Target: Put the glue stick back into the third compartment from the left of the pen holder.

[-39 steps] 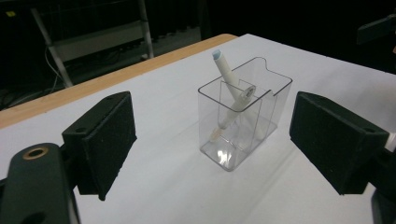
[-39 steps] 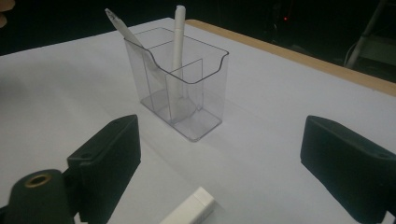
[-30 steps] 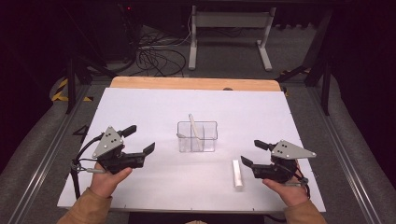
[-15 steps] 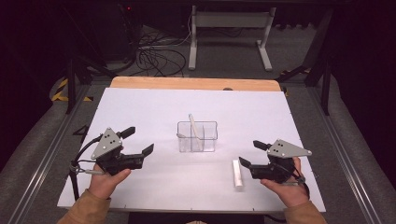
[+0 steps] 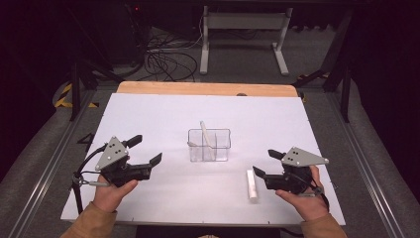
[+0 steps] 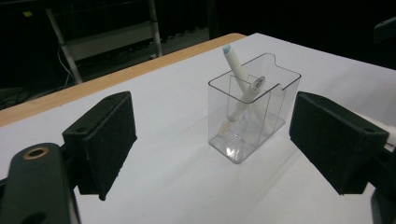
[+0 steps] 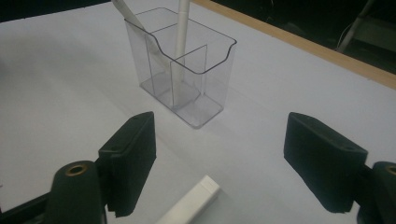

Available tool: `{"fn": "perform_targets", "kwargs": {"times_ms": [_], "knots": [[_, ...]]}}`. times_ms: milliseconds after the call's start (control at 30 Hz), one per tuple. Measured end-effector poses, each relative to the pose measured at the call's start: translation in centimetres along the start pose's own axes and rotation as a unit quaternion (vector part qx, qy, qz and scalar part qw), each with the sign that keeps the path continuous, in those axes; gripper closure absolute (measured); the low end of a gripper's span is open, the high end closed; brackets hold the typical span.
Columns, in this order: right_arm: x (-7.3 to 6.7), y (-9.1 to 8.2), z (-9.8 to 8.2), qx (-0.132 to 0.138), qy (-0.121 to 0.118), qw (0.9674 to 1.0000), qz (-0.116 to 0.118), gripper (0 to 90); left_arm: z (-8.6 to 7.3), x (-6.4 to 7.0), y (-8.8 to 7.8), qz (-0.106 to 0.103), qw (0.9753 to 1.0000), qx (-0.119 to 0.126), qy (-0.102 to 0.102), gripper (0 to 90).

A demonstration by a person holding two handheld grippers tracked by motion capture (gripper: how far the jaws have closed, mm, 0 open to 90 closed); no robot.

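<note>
Since a second ago the right gripper (image 5: 261,171) has crept a little toward the white marker (image 5: 252,185) lying on the worktop (image 5: 163,119), and its jaws have just been closing slightly, though they are parted with nothing pressed between them; in the right gripper view the marker's (image 7: 191,205) squared end lies on the surface below the gap, untouched. That approach suggests the marker is about to be picked up. The left gripper (image 5: 146,151) has kept its place at the left of the white worktop, jaws wide apart and empty, aimed at the clear plastic organizer (image 5: 209,145), perhaps ready to steady it. This organizer stands upright near the middle of the worktop, well apart from both grippers, and its inner dividers hold two white pens (image 6: 238,79) that lean crosswise against the walls. The loose marker lies just beside the right gripper, between it and the organizer, so probably it belongs in a compartment with the others.
</note>
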State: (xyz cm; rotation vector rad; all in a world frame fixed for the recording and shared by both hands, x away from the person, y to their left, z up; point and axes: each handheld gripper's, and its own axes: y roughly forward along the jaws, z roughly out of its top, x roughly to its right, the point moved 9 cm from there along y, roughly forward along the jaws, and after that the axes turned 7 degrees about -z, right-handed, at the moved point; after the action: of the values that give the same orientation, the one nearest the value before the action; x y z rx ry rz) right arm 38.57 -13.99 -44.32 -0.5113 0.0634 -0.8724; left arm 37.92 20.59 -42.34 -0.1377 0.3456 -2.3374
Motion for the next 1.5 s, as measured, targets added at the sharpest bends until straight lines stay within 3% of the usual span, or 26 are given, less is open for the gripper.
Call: {"fn": "perform_targets", "kwargs": {"times_ms": [100,300,500,667,867,1033,1167,1500], "knots": [[-0.3,0.1,-0.1,-0.025,0.014,0.9992,0.027,28.4,-0.1,-0.2,0.1,0.001,1.0000,-0.002,-0.003,15.6],[-0.3,0.0,0.1,-0.024,0.009,0.9996,0.015,28.9,-0.1,-0.1,0.0,0.001,1.0000,0.000,-0.002,15.5],[-0.1,0.0,-0.2,-0.042,0.009,0.9990,-0.007,30.1,-0.1,-0.1,-0.1,0.003,1.0000,0.002,-0.004,15.5],[-0.1,0.0,-0.3,-0.058,0.026,0.9980,-0.003,27.0,-0.1,-0.2,-0.2,0.004,1.0000,0.002,-0.003,15.5],[-0.2,0.1,-0.6,-0.080,0.031,0.9963,-0.007,32.6,-0.2,-0.2,-0.2,0.004,1.0000,0.001,-0.005,15.5],[-0.5,0.5,-1.1,-0.110,0.044,0.9929,-0.009,32.2,-0.2,-0.3,-0.3,0.005,1.0000,0.001,-0.004,15.5],[-0.5,0.7,-1.7,-0.137,0.040,0.9896,-0.015,32.1,-0.2,-0.3,-0.3,0.006,1.0000,0.000,-0.003,15.5],[-0.8,1.2,-3.0,-0.183,0.058,0.9808,-0.036,33.1,-0.3,-0.2,-0.3,0.007,1.0000,-0.003,-0.001,15.8]]}}
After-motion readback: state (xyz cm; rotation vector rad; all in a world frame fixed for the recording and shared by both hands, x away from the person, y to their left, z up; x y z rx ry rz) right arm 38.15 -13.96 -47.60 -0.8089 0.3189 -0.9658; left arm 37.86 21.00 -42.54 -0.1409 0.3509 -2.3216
